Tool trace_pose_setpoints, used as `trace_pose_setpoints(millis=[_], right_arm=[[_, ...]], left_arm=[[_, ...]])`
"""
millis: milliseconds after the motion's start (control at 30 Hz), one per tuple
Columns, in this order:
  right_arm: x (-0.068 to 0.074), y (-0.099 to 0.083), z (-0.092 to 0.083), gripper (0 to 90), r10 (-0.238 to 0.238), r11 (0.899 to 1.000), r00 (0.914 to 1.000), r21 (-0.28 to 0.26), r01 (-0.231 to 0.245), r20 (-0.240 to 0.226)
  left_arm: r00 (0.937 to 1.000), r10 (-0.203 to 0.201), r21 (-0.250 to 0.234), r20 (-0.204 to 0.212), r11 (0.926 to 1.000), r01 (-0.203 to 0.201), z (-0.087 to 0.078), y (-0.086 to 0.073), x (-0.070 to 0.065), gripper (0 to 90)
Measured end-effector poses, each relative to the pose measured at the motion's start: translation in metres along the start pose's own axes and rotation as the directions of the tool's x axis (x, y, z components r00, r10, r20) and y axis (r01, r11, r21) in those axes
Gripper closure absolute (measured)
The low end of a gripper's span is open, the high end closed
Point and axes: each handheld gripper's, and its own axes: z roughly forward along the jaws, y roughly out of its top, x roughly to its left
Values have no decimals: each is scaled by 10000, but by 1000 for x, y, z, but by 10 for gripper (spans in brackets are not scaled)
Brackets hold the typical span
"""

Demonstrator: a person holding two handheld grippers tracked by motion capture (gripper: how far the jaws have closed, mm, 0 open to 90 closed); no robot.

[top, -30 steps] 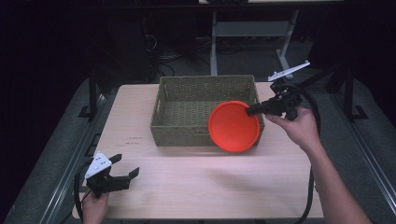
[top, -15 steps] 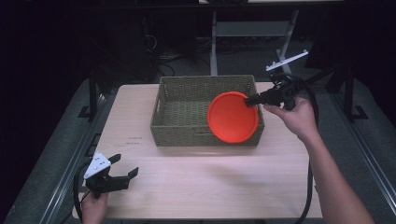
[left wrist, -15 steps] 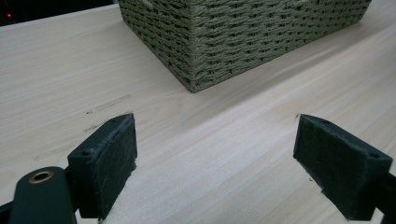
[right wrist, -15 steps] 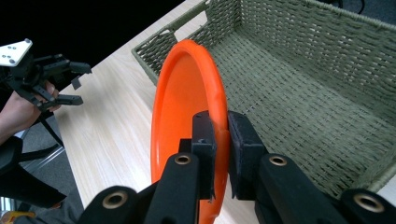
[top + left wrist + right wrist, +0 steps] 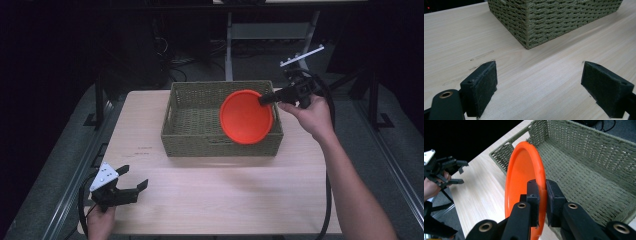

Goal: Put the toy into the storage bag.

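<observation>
Orange plate held on edge over the basket's right end, not yet set down.

Orange plate stands nearly upright, clamped by its rim between the jaws of the right gripper; in the right gripper view the two pads are pressed on either side of the rim. The plate hangs above the right part of the woven basket, its lower edge level with the front wall, apparently not resting on the basket floor. Basket interior looks empty as far as visible. Judged: pick-up and carry done; lowering, tipping flat and release remain. Left gripper rests idle at the near left corner of the wooden table, jaws wide apart, holding nothing, well apart from the basket.
</observation>
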Motion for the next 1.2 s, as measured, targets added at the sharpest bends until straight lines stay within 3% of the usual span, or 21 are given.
trace_pose_setpoints(millis=[700,1200], right_arm=[[-19,28,24,819,321,9995,9994,58,-322,149],[-42,32,47,820,917,9956,9949,137,-923,426]], left_arm=[[9999,-74,-97,-83,9999,73,-3,-1,2,129],[10000,-35,-75,-67,10000,35,-3,-1,2,129]])
